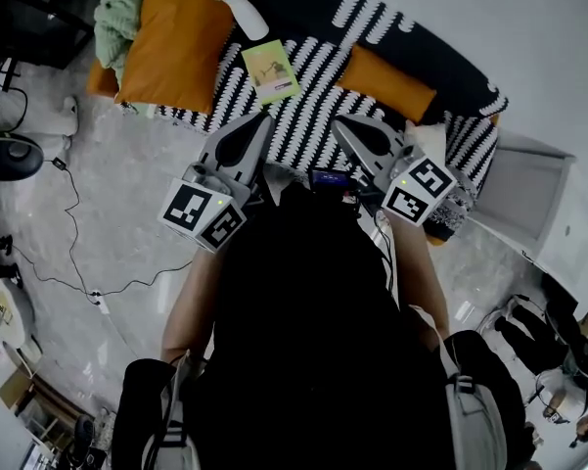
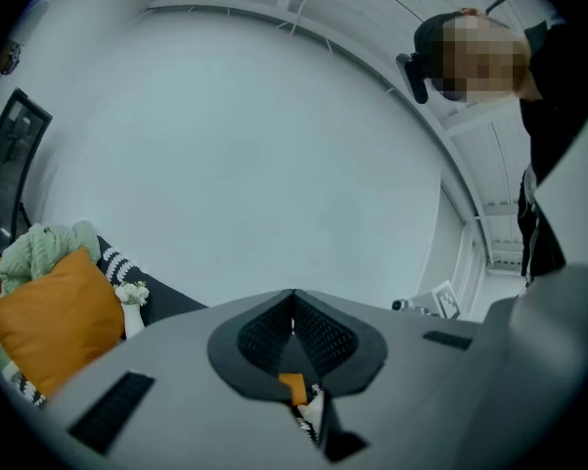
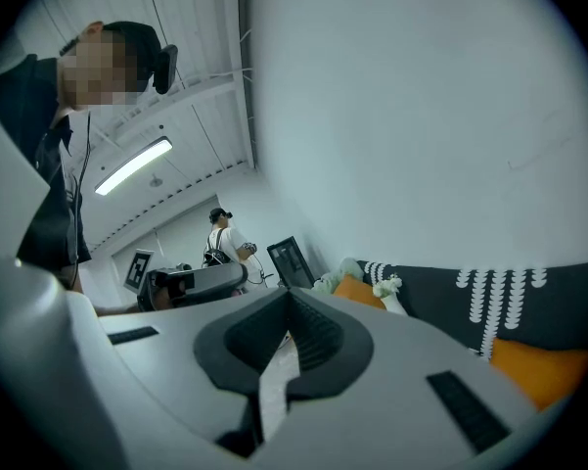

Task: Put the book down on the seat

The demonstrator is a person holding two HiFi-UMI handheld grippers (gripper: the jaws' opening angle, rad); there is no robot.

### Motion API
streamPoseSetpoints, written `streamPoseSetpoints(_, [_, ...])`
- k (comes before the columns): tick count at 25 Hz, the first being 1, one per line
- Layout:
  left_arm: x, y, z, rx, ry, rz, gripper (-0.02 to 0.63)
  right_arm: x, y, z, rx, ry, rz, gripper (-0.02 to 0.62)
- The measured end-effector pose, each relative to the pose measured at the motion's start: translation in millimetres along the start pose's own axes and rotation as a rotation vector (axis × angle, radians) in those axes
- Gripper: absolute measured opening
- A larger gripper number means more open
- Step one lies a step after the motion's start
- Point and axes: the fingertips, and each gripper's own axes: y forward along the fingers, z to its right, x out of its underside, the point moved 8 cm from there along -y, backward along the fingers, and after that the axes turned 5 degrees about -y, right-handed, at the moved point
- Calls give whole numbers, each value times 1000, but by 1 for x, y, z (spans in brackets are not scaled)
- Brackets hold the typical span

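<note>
Lying flat, cover up, on striped seat (image 1: pixel 318 76): book (image 1: pixel 271 70), between vase (image 1: pixel 247 13) and small orange cushion (image 1: pixel 386 83). That's where task wants it; whether task put it there, can't say. Left gripper (image 1: pixel 262 120) jaws pressed together, nothing between. Right gripper (image 1: pixel 340 123) likewise closed, empty. Both well short of book. Book looks thin, light, probably floppy, glossy cover likely slick. Safest hold, judging: pinch across spine-side long edge, not loose page corner.
</note>
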Motion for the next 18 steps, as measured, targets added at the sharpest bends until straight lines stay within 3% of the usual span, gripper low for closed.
streamPoseSetpoints(11, [8,3,4,33,18,-21,13,2,-1,-3,8,-15,-2,15])
streamPoseSetpoints(18, [9,2,1,9,-3,-23,14,2,1,-1,16,-21,3,15])
